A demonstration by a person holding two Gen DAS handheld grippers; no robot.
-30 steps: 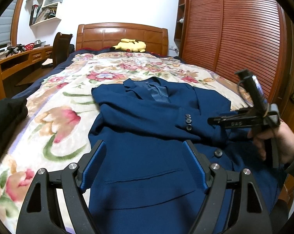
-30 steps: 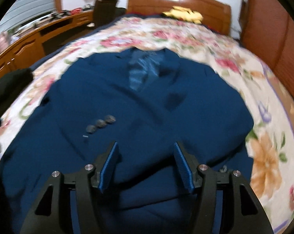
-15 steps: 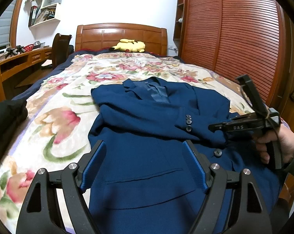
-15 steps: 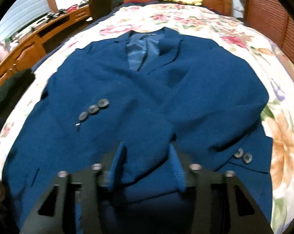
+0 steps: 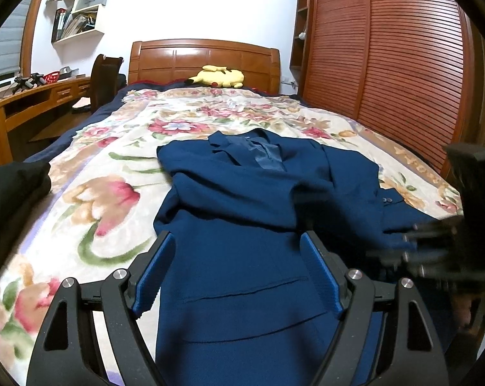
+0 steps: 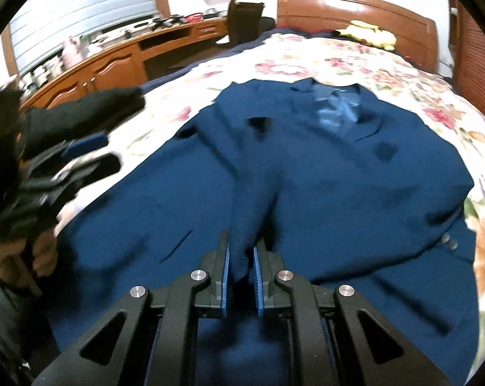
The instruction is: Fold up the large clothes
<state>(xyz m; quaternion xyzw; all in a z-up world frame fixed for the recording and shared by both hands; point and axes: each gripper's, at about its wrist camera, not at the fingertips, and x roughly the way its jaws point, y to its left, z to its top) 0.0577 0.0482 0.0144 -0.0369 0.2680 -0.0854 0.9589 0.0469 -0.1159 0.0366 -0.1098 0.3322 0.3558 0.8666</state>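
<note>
1 blue jacket [image 5: 242, 225] | 2 grippers: L [image 5: 239, 270], R [image 6: 241, 267] | 1 yellow plush [image 5: 218, 76] | 1 bed [image 5: 113, 173] | 1 chair [image 5: 104, 77] | 1 dark folded garment [image 5: 11, 186]

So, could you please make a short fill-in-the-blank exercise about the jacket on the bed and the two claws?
1. The blue jacket lies on a bedspread printed with ____.
2. The right claw is shut on a fold of the ____.
3. The left claw hangs over the jacket with its jaws ____.
4. The plush toy by the headboard is ____ in colour.

Missing words: flowers; jacket; open; yellow
</note>
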